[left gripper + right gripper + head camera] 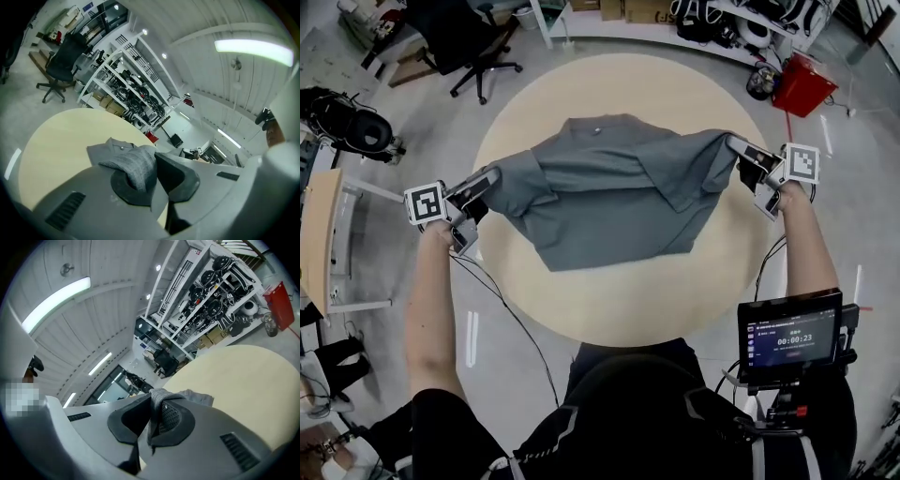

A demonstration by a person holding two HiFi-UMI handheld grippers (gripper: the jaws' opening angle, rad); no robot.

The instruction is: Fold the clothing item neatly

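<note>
Shirt (609, 197) covers much of the table (675, 300); gripped edges hidden between jaws

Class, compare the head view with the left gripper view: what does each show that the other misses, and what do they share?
Only the head view: the whole grey shirt stretched between both grippers, the right gripper, and a small screen. Only the left gripper view: a ceiling light and the left gripper shut on a bunched shirt edge, close up. Both: the round table, the shirt and a black office chair.
</note>
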